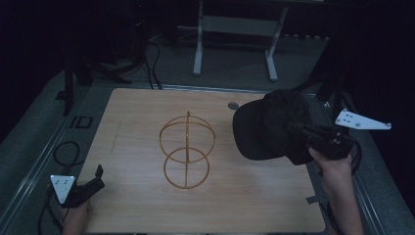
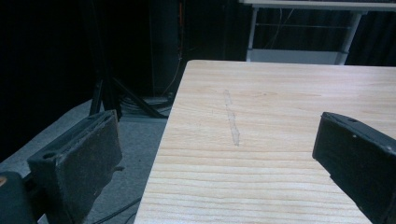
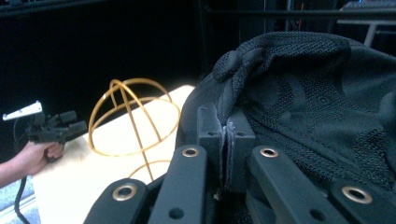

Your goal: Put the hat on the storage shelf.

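Observation:
A black cap (image 1: 270, 128) hangs above the right side of the wooden table (image 1: 147, 205), its brim pointing left. My right gripper (image 1: 306, 131) is shut on the cap's fabric (image 3: 299, 93); the right gripper view shows the jaws pinched on a fold (image 3: 226, 128). A gold wire hat stand (image 1: 187, 150) made of rings stands at the table's middle, left of the cap, and also appears as the gold stand (image 3: 133, 116). My left gripper (image 1: 99, 177) rests at the table's near left corner, open, with nothing between its pads (image 2: 88, 163).
A small round grey mark (image 1: 233, 105) lies at the table's far edge. Cables (image 1: 66, 152) loop on the floor left of the table. A white desk frame (image 1: 235, 44) stands behind. A faint scuff (image 2: 232, 119) runs along the table top.

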Tool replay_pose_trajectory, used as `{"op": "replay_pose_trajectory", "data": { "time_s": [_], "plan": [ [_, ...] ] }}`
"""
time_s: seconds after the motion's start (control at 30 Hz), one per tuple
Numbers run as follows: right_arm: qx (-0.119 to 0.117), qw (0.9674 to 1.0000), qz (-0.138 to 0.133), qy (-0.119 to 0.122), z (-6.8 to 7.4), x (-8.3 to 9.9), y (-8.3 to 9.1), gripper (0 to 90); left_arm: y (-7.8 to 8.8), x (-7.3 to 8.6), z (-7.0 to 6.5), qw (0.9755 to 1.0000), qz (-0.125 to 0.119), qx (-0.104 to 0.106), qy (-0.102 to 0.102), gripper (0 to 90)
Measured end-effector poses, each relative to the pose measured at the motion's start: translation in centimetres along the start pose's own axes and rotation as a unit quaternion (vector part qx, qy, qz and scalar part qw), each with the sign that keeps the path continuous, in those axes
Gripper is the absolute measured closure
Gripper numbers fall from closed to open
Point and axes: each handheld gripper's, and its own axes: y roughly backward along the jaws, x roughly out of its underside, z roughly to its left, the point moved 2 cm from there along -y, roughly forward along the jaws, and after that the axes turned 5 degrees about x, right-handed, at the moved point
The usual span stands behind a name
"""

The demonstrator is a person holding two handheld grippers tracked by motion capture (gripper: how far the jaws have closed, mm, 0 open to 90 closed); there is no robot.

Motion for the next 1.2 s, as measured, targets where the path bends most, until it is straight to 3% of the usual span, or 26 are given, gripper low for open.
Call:
{"op": "replay_pose_trajectory", "data": {
  "time_s": [0.37, 0.43, 0.47, 0.63, 0.83, 0.87, 1.2],
  "plan": [
    [-0.017, 0.9986, -0.033, 0.037, 2.0, -5.5, 0.8, 87.5, 0.0, 0.0, 0.0, 1.0000, 0.001, 0.000, 0.000, 1.8],
    [-0.019, 0.9984, -0.035, 0.040, 2.2, -5.8, 0.8, 87.5, 0.0, 0.0, 0.0, 1.0000, 0.002, 0.001, 0.000, 1.8],
    [-0.025, 0.9976, -0.044, 0.047, 2.9, -6.8, 0.9, 87.5, 0.0, 0.0, 0.0, 1.0000, 0.001, 0.001, 0.000, 1.8],
    [-0.042, 0.9956, -0.062, 0.056, 4.2, -8.4, 0.9, 87.5, 0.0, 0.0, 0.0, 1.0000, 0.002, 0.000, -0.001, 1.8],
    [-0.055, 0.9939, -0.071, 0.063, 5.4, -9.4, 0.6, 87.5, 0.0, 0.0, 0.0, 1.0000, 0.002, 0.001, -0.001, 1.8],
    [-0.067, 0.9925, -0.075, 0.069, 6.3, -9.8, 0.1, 87.5, 0.0, 0.0, 0.0, 1.0000, 0.001, 0.001, -0.001, 1.8],
    [-0.111, 0.9876, -0.075, 0.081, 9.4, -10.8, -2.8, 87.5, 0.0, 0.0, 0.0, 1.0000, 0.001, 0.004, 0.000, 1.8]
  ]
}}
